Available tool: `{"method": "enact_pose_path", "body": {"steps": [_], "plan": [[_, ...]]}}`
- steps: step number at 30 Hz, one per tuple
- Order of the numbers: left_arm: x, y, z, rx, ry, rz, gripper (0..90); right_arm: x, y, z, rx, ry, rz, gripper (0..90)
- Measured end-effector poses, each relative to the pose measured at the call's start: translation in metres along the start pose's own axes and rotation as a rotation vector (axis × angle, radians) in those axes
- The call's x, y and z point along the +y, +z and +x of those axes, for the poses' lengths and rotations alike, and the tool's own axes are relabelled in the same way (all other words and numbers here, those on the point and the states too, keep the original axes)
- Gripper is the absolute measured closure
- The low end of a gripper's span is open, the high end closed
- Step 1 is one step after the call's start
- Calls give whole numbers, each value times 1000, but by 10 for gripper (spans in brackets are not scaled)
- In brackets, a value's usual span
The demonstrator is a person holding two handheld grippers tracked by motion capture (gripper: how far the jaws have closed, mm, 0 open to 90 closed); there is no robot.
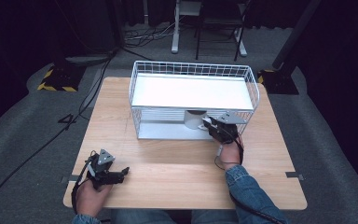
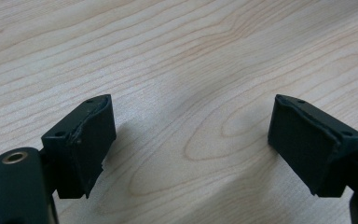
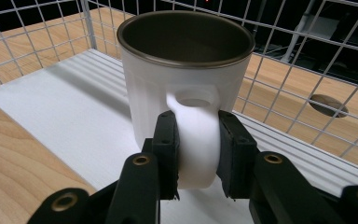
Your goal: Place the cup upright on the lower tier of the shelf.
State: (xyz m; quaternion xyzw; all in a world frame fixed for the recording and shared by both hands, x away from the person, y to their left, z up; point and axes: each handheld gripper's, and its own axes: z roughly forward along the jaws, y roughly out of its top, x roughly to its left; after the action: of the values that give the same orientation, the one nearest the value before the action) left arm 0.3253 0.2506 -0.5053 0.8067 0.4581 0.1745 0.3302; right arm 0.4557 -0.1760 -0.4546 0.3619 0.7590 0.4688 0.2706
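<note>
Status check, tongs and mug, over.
Right tongs shut on mug handle, lower shelf of rack. Left tongs open over table. Nothing blocking.

left claw: jaws wide apart, low, level | right claw: jaws clamped, forearm seemingly reaching forward

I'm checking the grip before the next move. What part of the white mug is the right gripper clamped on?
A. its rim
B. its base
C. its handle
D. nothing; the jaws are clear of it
C: the right gripper pinches the handle of the mug from both sides.
</note>
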Motion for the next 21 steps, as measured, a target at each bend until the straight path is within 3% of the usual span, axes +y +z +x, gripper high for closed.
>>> {"method": "enact_pose_path", "body": {"steps": [5,9,12,21], "plan": [[0,0,0,0,0,0,154,0,0,0,-1,-2,3,702],[0,0,0,0,0,0,153,0,2,0,13,5,10,557],[0,1,0,1,-5,-3,153,0,1,0,12,13,5,507],[0,1,0,1,-4,-4,153,8,-23,1,29,10,-35,453]]}}
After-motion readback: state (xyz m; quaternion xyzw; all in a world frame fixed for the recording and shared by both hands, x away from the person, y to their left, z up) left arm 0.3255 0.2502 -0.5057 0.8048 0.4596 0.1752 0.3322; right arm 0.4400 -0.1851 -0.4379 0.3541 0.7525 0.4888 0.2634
